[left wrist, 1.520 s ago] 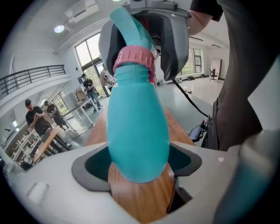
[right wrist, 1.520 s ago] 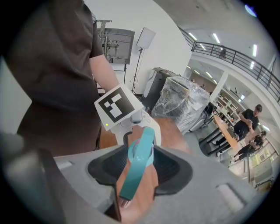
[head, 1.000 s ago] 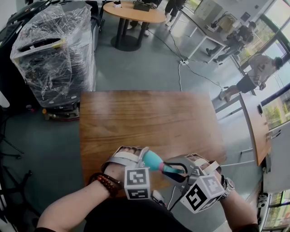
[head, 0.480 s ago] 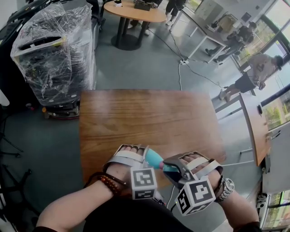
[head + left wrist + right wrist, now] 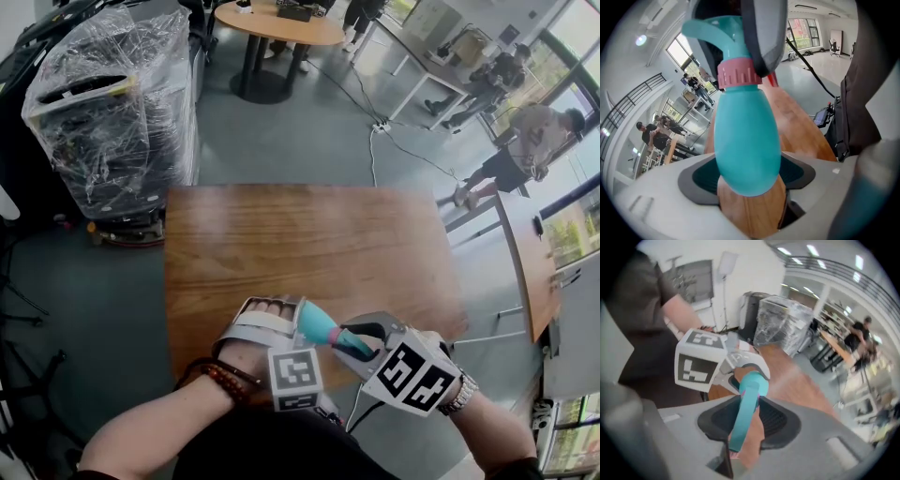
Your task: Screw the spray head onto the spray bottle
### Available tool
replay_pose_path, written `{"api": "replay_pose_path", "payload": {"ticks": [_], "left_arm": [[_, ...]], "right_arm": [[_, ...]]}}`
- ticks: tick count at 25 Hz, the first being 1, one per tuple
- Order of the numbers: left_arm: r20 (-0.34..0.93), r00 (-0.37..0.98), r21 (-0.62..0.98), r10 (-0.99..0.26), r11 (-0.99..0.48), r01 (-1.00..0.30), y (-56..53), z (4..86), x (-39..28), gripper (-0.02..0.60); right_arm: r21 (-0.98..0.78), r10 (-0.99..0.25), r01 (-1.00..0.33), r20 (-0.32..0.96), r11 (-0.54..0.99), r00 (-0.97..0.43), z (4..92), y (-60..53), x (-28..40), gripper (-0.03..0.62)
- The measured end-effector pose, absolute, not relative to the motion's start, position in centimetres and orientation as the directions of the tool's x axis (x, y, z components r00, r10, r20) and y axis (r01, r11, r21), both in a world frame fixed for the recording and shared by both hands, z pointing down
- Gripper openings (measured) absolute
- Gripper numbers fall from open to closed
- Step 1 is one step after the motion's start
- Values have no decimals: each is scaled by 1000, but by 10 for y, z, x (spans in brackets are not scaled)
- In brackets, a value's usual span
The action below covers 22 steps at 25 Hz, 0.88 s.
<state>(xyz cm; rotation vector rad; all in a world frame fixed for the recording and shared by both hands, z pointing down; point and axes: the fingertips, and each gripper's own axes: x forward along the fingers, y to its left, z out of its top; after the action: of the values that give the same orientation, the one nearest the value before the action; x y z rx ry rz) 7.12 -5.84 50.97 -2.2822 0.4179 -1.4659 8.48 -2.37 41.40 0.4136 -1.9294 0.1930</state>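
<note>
A teal spray bottle hangs over the near edge of the wooden table, held between both grippers. My left gripper is shut on its rounded body, pads on both sides. A pink collar joins the body to the teal spray head. My right gripper is shut on that spray head, whose trigger runs lengthwise between the pads. The bottle points from left to right, nearly level. In the right gripper view the left gripper's marker cube sits just behind the bottle.
A plastic-wrapped stack of equipment stands left of the table. A round table is at the back, a second wooden table at the right. People stand far right. A cable crosses the floor.
My right gripper has turned about the bottle's axis, its marker cube swinging round and nearer the table edge. The left gripper and the bottle body have stayed nearly still.
</note>
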Motion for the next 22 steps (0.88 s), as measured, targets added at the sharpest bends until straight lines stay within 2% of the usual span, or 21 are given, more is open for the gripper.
{"api": "replay_pose_path", "payload": {"ticks": [3, 5, 8, 10, 12, 13, 14, 17, 19, 20, 22], "left_arm": [[780, 384, -522, -495, -852, -39, -67, 509, 69, 407], [770, 367, -548, -521, -836, -37, -72, 512, 68, 407], [765, 361, -561, -533, -827, -34, -73, 517, 67, 408], [767, 371, -552, -523, -833, -33, -70, 520, 70, 408], [772, 385, -534, -506, -845, -40, -67, 523, 72, 408], [775, 391, -523, -497, -851, -47, -65, 524, 72, 409], [778, 394, -512, -490, -857, -53, -64, 524, 71, 410], [788, 400, -486, -469, -872, -66, -66, 528, 66, 410], [798, 409, -460, -443, -886, -61, -67, 531, 62, 411], [804, 416, -445, -424, -894, -50, -68, 533, 59, 411], [819, 427, -417, -382, -909, -13, -67, 537, 55, 411]], "right_arm": [[-185, -186, -672, 878, 718, -440, 417, -35, 93, 117], [-400, -193, -783, 821, 477, -537, 422, -39, 98, 117], [-669, -249, -737, 701, 97, -668, 430, -41, 101, 118], [-700, -271, -713, 677, 50, -684, 431, -38, 100, 121], [-680, -264, -724, 681, 116, -683, 428, -36, 96, 138], [-667, -262, -727, 681, 163, -684, 424, -36, 95, 217], [-650, -269, -729, 678, 214, -684, 418, -38, 96, 252], [-543, -341, -724, 645, 424, -684, 385, -48, 105, 265], [-316, -384, -683, 640, 658, -666, 358, -50, 106, 265], [-119, -393, -613, 668, 781, -632, 351, -47, 106, 265], [289, -421, -323, 760, 901, -495, 353, -33, 108, 265]]}}
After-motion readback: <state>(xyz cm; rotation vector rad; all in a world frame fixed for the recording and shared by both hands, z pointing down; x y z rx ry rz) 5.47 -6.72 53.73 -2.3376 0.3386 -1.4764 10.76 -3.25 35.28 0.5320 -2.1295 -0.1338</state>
